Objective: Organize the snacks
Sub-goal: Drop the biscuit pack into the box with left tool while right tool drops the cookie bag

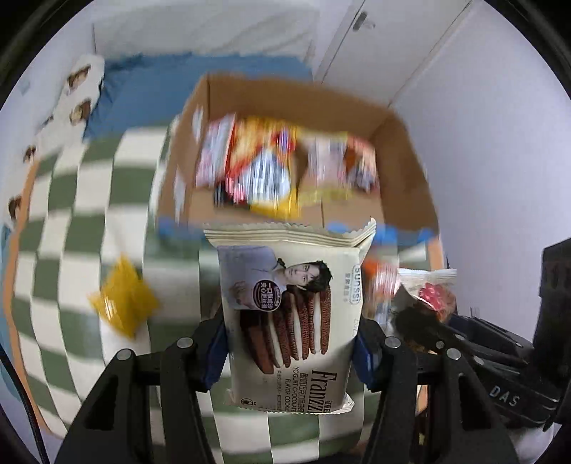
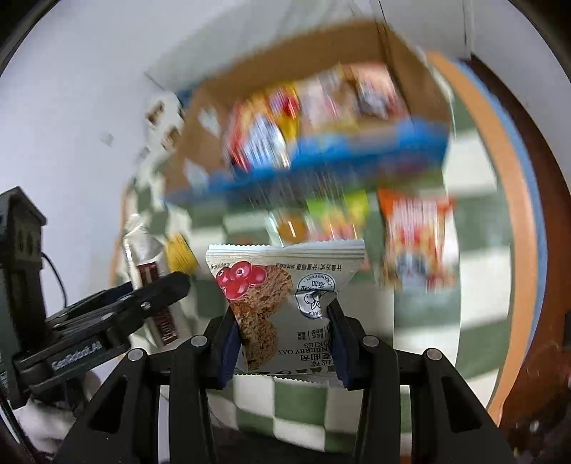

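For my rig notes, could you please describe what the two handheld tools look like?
Both match: the left tool and right tool have black angular frames with silver rivets and dark blue pads. White lettering marks each body, and a black cable trails from the left one.

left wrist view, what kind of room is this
Most likely a bedroom at home. A bed with a blue sheet and a patterned pillow sits behind a green-and-white checkered rug, beside a white door with a lever handle. A cardboard box of snacks stands on the rug.

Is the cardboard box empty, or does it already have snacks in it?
Not empty. The cardboard box stands open-topped with several blurred snack packets inside; how full it is, I cannot tell.
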Tool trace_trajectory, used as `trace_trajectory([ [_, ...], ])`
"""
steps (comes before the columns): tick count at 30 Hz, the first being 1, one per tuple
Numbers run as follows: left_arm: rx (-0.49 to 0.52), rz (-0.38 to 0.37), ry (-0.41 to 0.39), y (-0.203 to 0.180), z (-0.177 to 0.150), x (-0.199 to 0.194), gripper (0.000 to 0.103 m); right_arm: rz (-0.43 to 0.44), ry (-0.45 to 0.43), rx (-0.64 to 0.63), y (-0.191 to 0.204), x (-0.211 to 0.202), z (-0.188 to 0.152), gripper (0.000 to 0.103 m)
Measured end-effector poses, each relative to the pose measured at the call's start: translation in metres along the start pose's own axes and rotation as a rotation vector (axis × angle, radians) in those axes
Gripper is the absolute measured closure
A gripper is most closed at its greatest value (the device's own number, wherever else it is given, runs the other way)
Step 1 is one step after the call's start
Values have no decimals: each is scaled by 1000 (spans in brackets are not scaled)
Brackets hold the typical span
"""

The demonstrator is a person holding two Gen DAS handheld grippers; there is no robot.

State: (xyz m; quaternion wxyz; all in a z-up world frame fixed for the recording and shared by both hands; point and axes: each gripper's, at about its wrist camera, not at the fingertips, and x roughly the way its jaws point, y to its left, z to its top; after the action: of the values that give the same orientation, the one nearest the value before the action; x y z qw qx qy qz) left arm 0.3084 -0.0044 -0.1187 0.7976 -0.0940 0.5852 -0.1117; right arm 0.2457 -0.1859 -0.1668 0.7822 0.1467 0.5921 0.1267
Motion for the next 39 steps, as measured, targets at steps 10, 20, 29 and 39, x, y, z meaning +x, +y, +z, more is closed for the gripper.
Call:
trace_trajectory([
  [10, 14, 85, 128, 15, 125, 57, 47, -112, -44, -58, 21, 27, 141, 58],
  [20, -29, 123, 334, 40, 147, 138, 47, -217, 107, -76, 11, 98, 180, 58],
  [29, -57, 169, 399, 49, 145, 166, 39, -255, 227, -81, -4, 145, 187, 55],
  [39, -49, 153, 367, 38, 142, 162, 23, -302, 300, -58, -20, 158, 190, 12],
])
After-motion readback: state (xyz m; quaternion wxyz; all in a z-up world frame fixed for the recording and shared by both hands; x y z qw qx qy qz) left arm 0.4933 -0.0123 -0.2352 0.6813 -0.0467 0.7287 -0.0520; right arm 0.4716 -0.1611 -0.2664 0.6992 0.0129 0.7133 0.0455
